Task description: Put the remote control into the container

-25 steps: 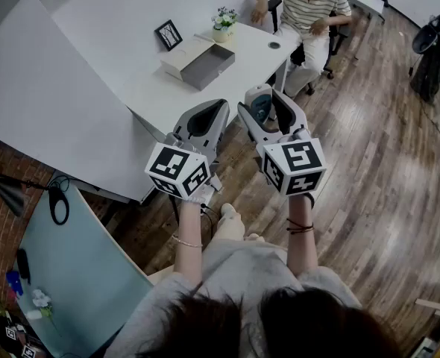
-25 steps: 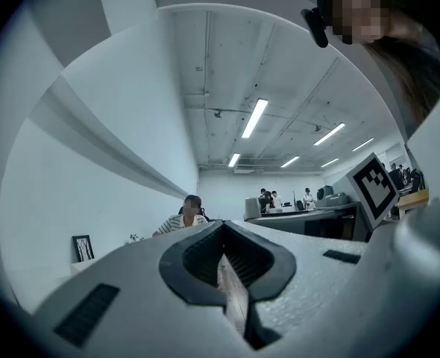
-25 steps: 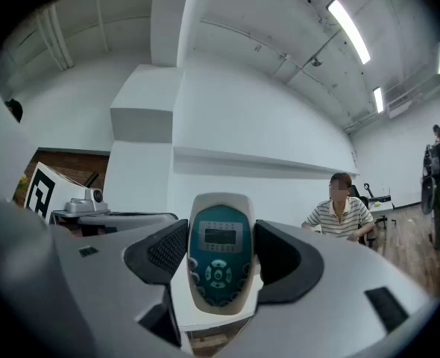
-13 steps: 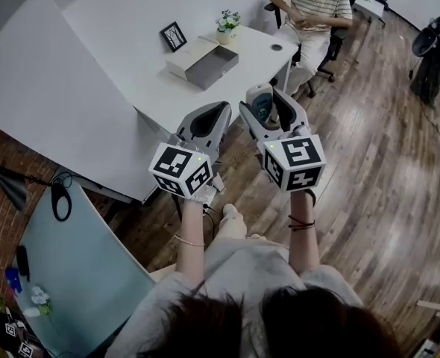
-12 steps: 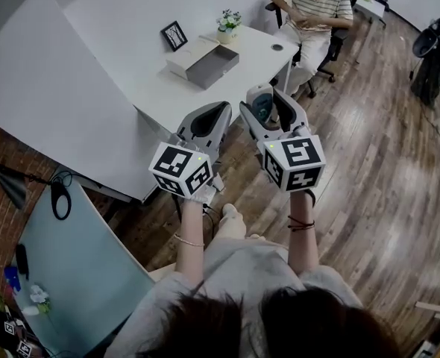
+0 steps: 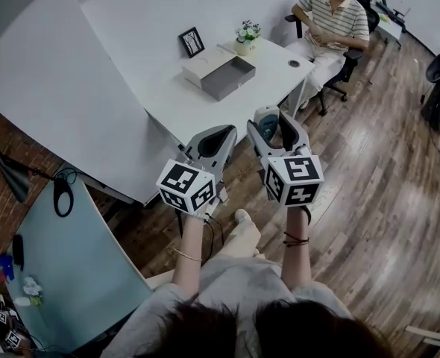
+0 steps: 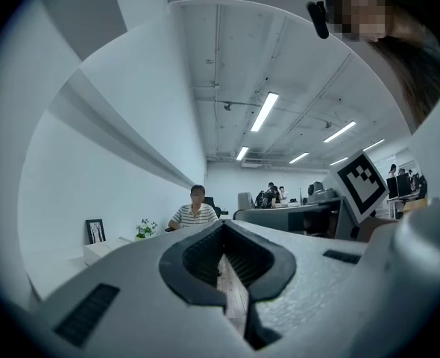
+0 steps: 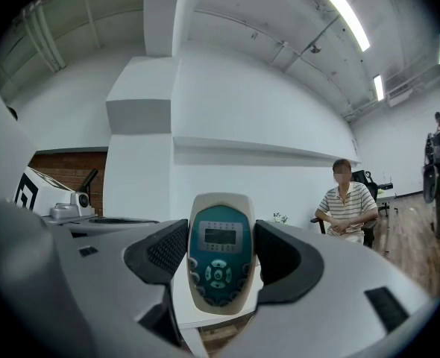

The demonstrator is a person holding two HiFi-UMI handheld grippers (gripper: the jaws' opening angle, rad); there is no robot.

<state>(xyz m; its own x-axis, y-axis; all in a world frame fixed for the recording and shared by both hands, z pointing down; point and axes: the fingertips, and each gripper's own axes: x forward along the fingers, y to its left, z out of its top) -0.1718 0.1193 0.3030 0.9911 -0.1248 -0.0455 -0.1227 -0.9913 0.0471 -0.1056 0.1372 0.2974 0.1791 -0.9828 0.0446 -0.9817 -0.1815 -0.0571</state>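
white desk (image 6: 205, 107) with grey container (image 6: 232, 76), right gripper (image 8: 220, 246) fingers clamping oval teal remote (image 8: 218, 263), left gripper (image 7: 222, 230) fingers together

We see the remote control (image 8: 218, 253) with a cream shell, a teal face and darker teal buttons. The right gripper (image 6: 274, 125) and the left gripper (image 6: 218, 135) are pale grey with black pads (image 8: 164, 256), and each carries black-and-white square markers. Far off, the table (image 6: 168, 103) is white. The container (image 6: 233, 77) is grey, with a cream part on its left. On the right, the floor (image 6: 384, 170) is brown wood planking, and the seated person's shirt (image 6: 343, 22) is striped light and dark.
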